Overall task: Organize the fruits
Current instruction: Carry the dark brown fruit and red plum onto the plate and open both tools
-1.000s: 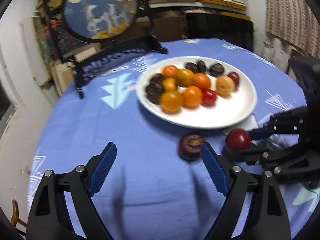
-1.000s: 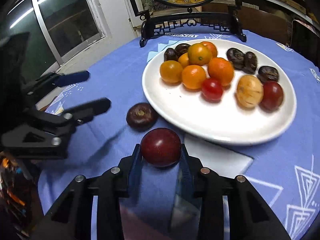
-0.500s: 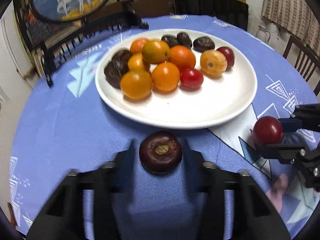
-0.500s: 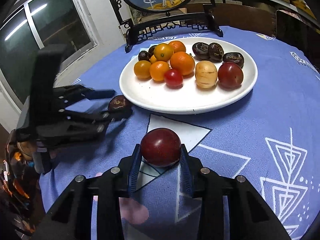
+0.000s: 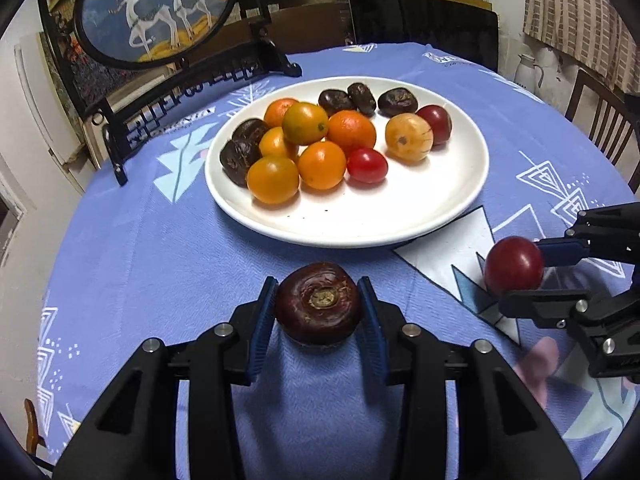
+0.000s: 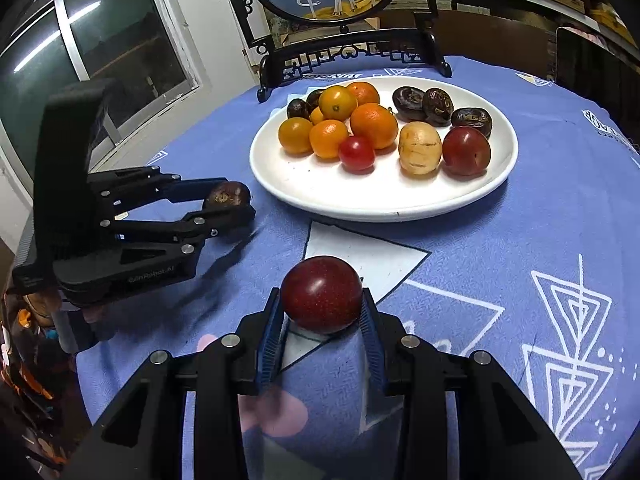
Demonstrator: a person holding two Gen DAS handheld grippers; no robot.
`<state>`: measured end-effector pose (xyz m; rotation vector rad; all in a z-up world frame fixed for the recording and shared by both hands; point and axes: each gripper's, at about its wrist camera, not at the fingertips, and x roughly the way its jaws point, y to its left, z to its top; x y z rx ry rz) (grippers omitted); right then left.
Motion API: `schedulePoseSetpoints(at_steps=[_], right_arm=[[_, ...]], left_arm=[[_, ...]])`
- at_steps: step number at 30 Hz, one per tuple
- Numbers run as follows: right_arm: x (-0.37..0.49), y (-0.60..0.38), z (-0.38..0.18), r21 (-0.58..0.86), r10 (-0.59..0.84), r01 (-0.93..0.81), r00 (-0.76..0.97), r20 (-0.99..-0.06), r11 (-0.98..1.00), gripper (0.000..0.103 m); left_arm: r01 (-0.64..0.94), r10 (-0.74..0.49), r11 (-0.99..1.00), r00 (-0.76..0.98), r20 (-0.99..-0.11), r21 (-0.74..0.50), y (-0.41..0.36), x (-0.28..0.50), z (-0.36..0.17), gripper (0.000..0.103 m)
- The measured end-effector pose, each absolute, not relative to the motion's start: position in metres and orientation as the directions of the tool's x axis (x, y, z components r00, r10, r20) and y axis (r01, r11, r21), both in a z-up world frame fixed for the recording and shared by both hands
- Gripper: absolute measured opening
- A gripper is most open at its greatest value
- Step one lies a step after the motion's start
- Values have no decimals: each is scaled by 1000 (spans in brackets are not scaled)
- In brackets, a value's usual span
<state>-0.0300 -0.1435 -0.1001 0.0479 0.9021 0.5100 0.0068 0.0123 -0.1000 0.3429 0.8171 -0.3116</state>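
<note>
Blue-clothed worktop (image 5: 132, 264) carried a white plate (image 5: 400, 216) of fruit beyond both grippers; the left gripper (image 5: 318, 312) clamped a dark brown fruit (image 5: 318, 306), while the right gripper (image 6: 320, 312) gripped a red plum (image 6: 322, 294) just short of the plate.

Left claw (image 6: 232, 204) body: partly legible "Robot.AI".

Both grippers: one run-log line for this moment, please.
left gripper: shut on dark brown fruit | right gripper: shut on red plum | white plate: holds remaining fruit
</note>
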Motion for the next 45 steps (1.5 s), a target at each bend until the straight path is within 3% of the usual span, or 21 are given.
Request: schedulePoseSetpoints(at_steps=[26,37,45], right_arm=[[-52,-147,-100,267,481,-442,494,-724,856,38],[-44,-147,-104,295,506,-459,450,-736,838,39],[-36,-154,-90,271,494,-457,488,-720,847,39]], left_arm=[[394,-90,881,683,-724,262,-20,-11,-89,40],[406,-82,877,651,-754,255,-17,-6,-101,40],[389,-109,891,684,-721,235,-27,8,-78,40]])
